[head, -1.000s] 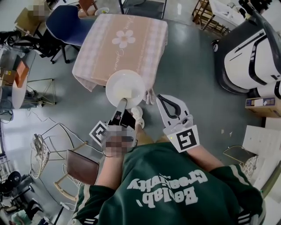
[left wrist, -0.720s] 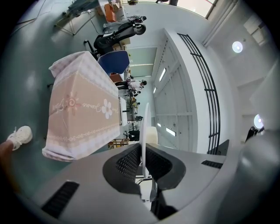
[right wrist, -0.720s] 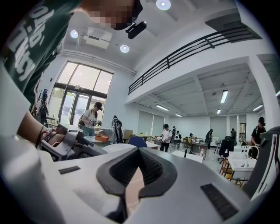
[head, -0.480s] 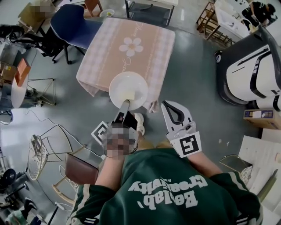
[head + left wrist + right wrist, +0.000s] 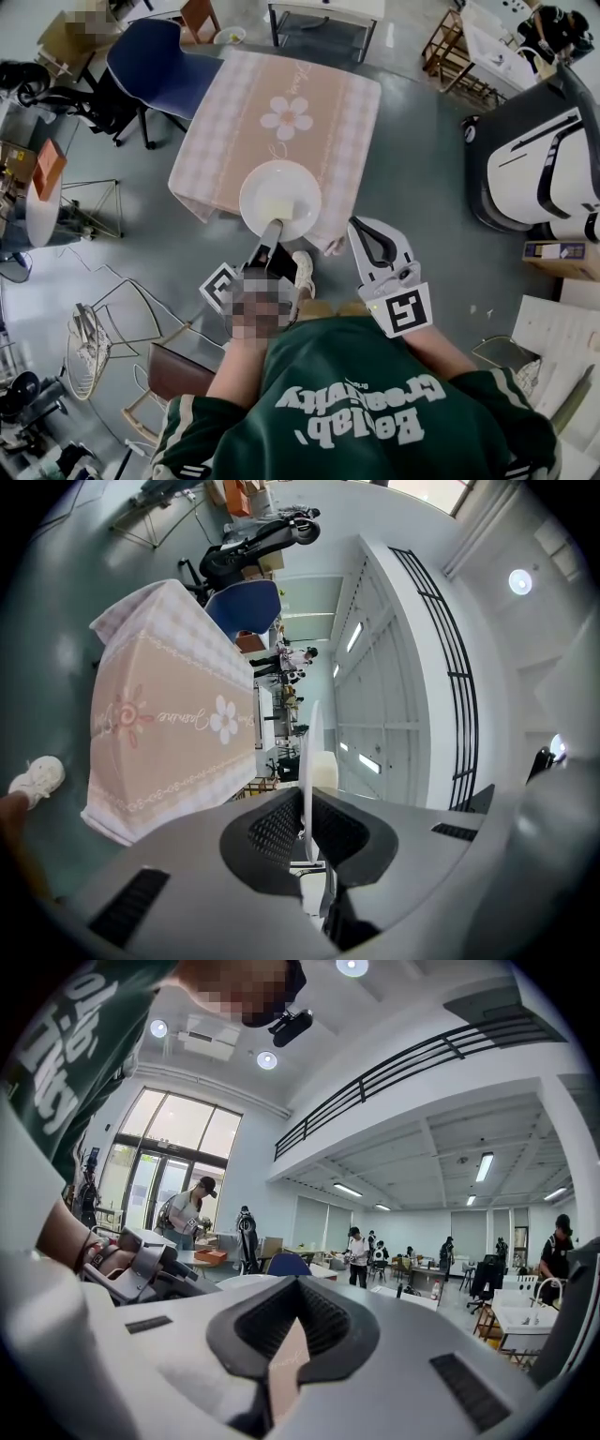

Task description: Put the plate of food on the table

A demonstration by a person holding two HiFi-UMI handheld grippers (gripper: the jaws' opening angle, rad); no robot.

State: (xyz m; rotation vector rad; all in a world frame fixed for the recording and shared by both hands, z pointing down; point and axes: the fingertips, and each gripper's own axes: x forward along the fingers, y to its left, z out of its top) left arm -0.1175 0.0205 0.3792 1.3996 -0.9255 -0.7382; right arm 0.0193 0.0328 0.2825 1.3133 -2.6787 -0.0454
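Observation:
A white plate (image 5: 279, 192) carries a pale yellow piece of food (image 5: 278, 208). My left gripper (image 5: 274, 226) is shut on the plate's near rim and holds it level over the near edge of the table (image 5: 309, 84), which has a pink checked cloth with a flower. In the left gripper view the plate (image 5: 307, 747) stands edge-on between the pads, with the food (image 5: 324, 770) beside it and the table (image 5: 159, 733) to the left. To the right of the plate, off the table, my right gripper (image 5: 360, 225) is shut and holds nothing.
A blue office chair (image 5: 150, 56) stands at the table's far left corner. A large white machine (image 5: 539, 150) is on the right. Wire chairs (image 5: 94, 328) and a brown seat (image 5: 173, 361) stand at lower left. The person's shoe (image 5: 303, 272) is below the plate.
The person has stepped nearer to the table. The left gripper has carried the plate forward, and it now overlaps the table's near edge. The right gripper stays shut beside it.

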